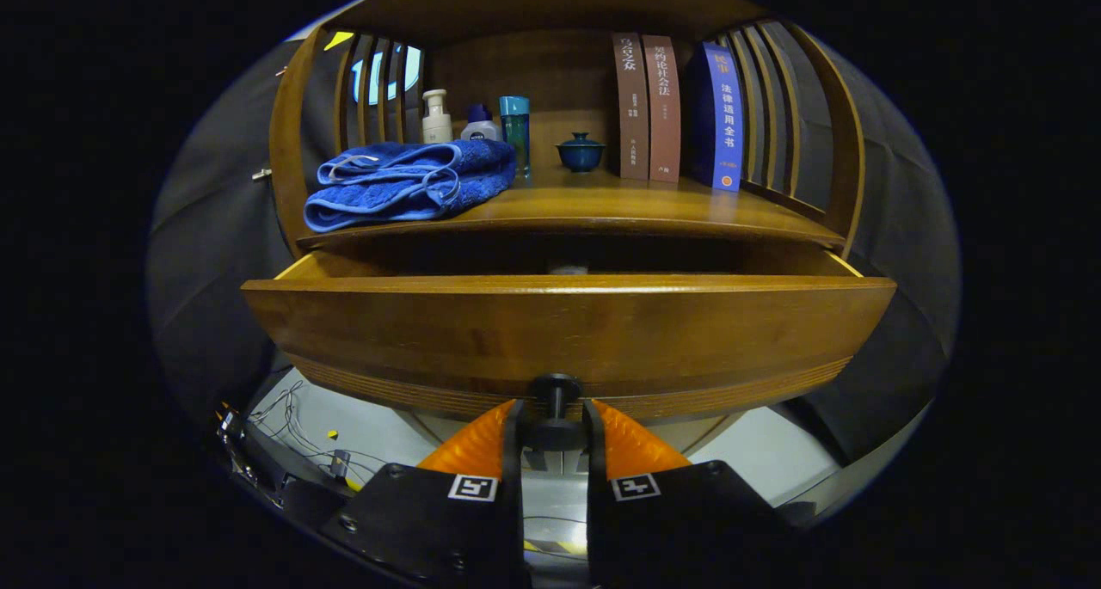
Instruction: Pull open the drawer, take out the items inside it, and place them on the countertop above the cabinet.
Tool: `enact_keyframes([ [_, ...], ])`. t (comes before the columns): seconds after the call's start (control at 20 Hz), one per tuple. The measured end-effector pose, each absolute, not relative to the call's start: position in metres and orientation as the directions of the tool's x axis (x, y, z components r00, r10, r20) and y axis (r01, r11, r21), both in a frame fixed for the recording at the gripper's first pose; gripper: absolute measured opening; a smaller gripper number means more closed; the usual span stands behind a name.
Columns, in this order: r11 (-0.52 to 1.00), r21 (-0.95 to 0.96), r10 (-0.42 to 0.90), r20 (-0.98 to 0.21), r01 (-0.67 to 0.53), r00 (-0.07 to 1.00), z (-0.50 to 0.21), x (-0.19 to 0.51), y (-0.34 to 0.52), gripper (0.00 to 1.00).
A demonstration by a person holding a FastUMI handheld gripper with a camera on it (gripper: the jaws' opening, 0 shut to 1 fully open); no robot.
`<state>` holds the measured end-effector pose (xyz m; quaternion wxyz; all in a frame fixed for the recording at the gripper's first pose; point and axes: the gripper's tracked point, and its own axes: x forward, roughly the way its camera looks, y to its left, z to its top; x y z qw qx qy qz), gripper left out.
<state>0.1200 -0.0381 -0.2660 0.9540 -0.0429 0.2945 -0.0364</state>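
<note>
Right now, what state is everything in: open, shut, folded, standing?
Drawer: pulled partly open.
Knob: clamped between both fingers.
Gripper: shut on the knob.
Towel: folded, lying on the countertop.
Three bottles: upright, capped.
Lidded cup: lid on.
Three books: standing upright, closed.
Pale item in drawer: barely visible.

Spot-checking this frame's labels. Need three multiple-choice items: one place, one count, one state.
1. Where does the blue towel lie?
A. on the countertop, left of the bottles
B. in the drawer
C. on the floor

2. How many books stand on the countertop?
A. one
B. three
C. five

3. The drawer is:
A. shut
B. removed
C. partly pulled out

Answers:
1. A, it lies folded beside the bottles.
2. B, two brown, one blue.
3. C, a gap shows behind its front; the fingers clamp the knob.
</note>
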Motion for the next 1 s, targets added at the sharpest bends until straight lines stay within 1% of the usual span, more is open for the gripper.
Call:
enact_keyframes([
  [0.55,0.996,-0.081,-0.086,-0.655,0.044,0.751,-0.271,0.031,-0.029,0.33],
  [0.95,0.996,-0.073,-0.09,-0.672,0.054,0.736,-0.273,0.01,-0.024,0.33],
  [1.0,0.996,-0.077,-0.091,-0.674,0.053,0.733,-0.273,0.009,-0.023,0.38],
])
